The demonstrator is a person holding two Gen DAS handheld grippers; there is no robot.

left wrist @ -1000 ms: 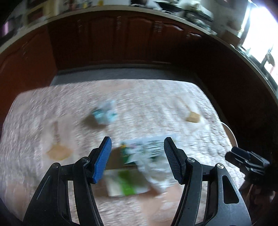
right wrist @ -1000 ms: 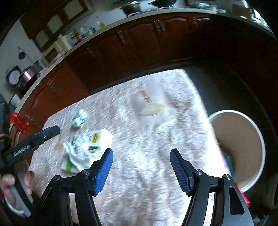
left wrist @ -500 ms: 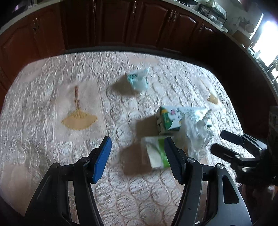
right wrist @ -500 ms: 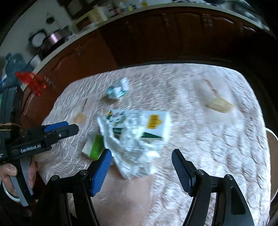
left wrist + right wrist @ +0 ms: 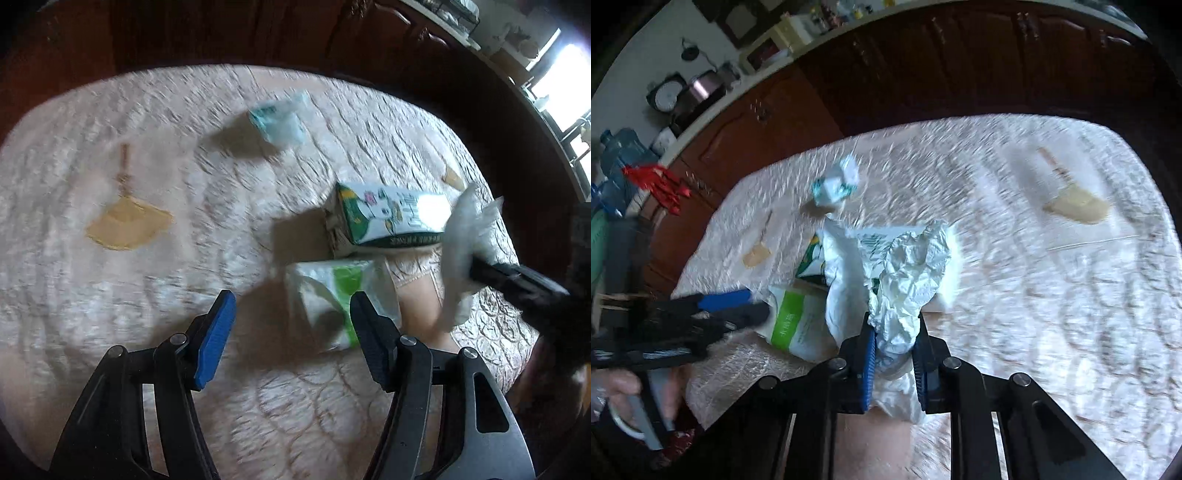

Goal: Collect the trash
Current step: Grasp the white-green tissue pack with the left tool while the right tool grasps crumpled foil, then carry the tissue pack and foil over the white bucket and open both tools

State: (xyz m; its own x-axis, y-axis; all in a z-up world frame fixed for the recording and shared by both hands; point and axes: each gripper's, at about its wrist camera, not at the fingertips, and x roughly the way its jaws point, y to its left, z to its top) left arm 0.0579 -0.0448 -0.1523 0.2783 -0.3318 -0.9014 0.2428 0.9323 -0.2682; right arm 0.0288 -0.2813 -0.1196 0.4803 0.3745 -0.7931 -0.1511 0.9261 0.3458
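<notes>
The quilted surface (image 5: 155, 369) lay largely bare toward its far edge. A milk carton (image 5: 388, 218) and green-white packet (image 5: 332, 291) lay near the right edge. Crumpled white paper (image 5: 908, 280), previously loose, was being pinched by the closing right tool (image 5: 894, 354). The left tool (image 5: 291, 325) was held half open, empty, now lower.

A pale quilted tablecloth (image 5: 155, 280) with fan motifs (image 5: 127, 225) fills the middle of both views. Dark wooden cabinets (image 5: 923, 62) curve along the top. A bright window (image 5: 561, 81) glares at upper right; a cluttered counter (image 5: 701, 88) sits upper left.
</notes>
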